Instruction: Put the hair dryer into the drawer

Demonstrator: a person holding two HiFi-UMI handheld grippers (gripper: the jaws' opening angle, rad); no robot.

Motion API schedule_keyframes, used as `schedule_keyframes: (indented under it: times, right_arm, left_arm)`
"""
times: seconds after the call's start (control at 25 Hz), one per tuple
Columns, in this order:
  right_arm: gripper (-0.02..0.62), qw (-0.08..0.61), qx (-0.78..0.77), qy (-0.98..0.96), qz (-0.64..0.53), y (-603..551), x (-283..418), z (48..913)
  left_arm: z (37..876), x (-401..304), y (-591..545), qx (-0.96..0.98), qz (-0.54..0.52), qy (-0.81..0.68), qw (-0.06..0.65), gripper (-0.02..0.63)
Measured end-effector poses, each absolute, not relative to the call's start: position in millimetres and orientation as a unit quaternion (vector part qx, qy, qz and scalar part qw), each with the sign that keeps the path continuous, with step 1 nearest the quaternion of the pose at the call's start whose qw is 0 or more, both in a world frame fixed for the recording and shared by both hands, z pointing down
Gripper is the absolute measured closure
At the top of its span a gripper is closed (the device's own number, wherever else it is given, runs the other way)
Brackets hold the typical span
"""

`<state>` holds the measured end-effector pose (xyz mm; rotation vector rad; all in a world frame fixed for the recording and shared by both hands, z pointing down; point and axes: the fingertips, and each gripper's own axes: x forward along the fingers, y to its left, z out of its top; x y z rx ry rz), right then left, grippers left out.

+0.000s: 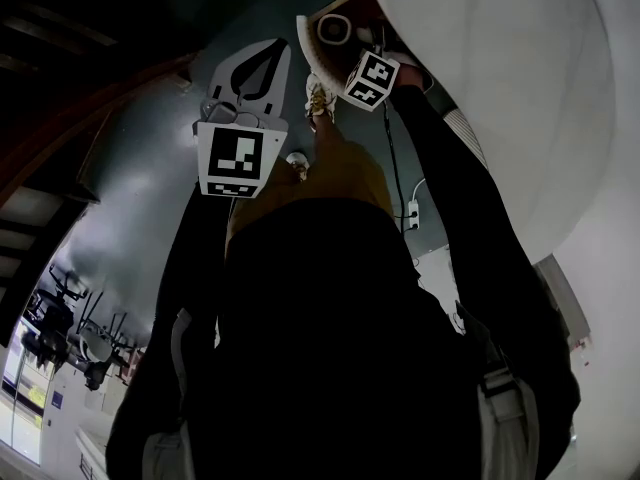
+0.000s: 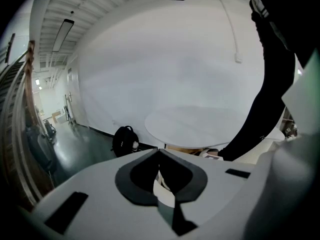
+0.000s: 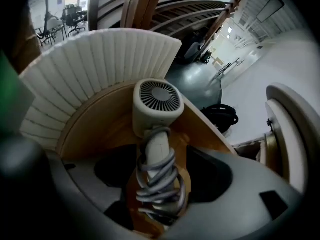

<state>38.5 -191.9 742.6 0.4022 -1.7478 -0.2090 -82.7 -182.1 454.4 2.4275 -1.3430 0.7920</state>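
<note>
I read the right hand-held gripper [image 3: 160, 160] as fully open; its jaws stand wide on either side of the hair dryer [image 3: 157, 109] and neither pad presses on it; wood shows in the gaps at 3 and 9 o'clock. The hair dryer lies inside the drawer [image 3: 90, 69] on its wooden floor; the grille end points to 12 o'clock in the right gripper view and the handle runs to 6 o'clock; the grey cord [image 3: 159, 184] is wound round the handle. The drawer's ribbed white wall curves from 9 to 12 o'clock behind the dryer. The left hand-held gripper [image 2: 159, 152] has its jaw tips together and holds nothing; it hangs apart from the drawer, at 11 o'clock in the head view. The round white desk [image 2: 200, 124] lies beyond it at 1 o'clock.
</note>
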Motion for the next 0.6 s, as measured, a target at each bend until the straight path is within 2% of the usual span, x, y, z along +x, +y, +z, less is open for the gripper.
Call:
schedule_keyframes:
  times: [0.6]
  right_arm:
    - [0.285, 0.58, 0.247, -0.776, -0.034, -171.9, 53.8, 706.9]
  left_arm:
    - [450.5, -63.7, -193.3, 0.845, 0.263, -0.454, 0.105, 0.591]
